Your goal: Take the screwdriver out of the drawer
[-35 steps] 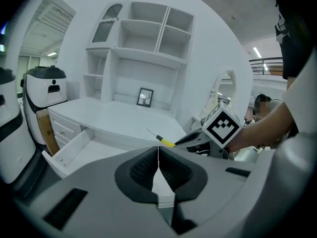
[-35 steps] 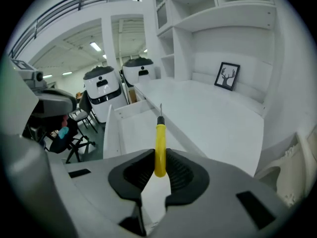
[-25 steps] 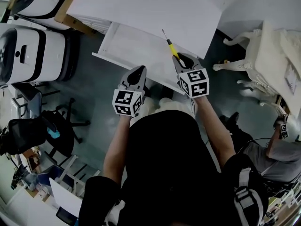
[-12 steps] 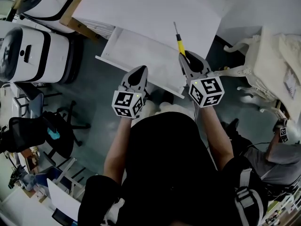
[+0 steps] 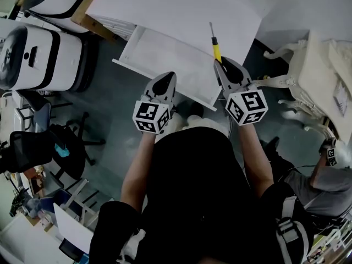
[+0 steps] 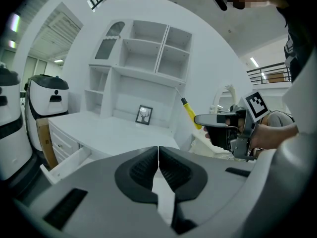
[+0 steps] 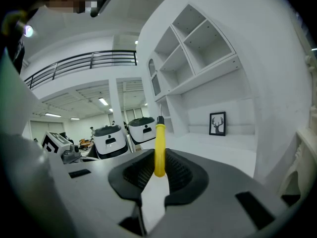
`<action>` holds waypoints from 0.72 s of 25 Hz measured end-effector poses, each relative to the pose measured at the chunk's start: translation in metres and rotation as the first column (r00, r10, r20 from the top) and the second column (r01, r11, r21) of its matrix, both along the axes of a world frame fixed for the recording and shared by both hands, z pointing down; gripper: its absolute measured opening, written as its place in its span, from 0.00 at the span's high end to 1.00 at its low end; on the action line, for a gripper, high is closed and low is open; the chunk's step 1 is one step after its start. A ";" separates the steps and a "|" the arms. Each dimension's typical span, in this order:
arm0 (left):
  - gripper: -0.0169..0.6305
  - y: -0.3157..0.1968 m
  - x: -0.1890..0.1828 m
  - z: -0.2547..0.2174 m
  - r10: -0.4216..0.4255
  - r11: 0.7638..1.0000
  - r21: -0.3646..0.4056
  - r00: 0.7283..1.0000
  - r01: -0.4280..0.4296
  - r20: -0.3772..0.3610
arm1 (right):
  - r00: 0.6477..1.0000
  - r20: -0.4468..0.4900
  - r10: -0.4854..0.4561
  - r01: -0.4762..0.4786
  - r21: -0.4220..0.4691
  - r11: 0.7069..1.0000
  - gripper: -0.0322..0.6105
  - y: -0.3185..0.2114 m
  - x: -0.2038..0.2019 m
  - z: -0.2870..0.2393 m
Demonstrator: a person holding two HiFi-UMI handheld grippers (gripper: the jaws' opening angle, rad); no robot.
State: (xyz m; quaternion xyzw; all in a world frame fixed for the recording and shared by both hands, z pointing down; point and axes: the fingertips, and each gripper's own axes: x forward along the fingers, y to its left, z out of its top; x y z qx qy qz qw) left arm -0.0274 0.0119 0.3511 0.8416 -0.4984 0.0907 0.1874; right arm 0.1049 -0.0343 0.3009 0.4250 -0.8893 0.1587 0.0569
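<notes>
Yellow-handled screwdriver point(image 7: 159, 150) clamped between right gripper point(image 7: 158, 168) fingers, shaft pointing away. Left gripper point(image 6: 158, 163) fingers pressed together, nothing between. White drawer point(image 5: 165, 56) stands open near both.

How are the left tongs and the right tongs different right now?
The left tongs are empty; the right tongs grip a yellow screwdriver. The left tongs are closed tight; the right tongs are held apart by its handle. Both are grey and carry a marker cube.
</notes>
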 end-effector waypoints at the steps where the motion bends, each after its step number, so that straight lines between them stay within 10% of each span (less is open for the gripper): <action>1: 0.94 0.001 0.000 0.000 0.000 1.000 0.000 1.000 0.000 0.000 | 1.000 0.005 -0.001 0.001 0.001 1.000 0.82 0.001 0.000 0.000; 18: 0.94 0.006 0.000 0.000 0.004 1.000 -0.001 1.000 -0.004 0.006 | 1.000 0.001 -0.012 0.012 -0.002 1.000 0.82 0.007 -0.002 0.003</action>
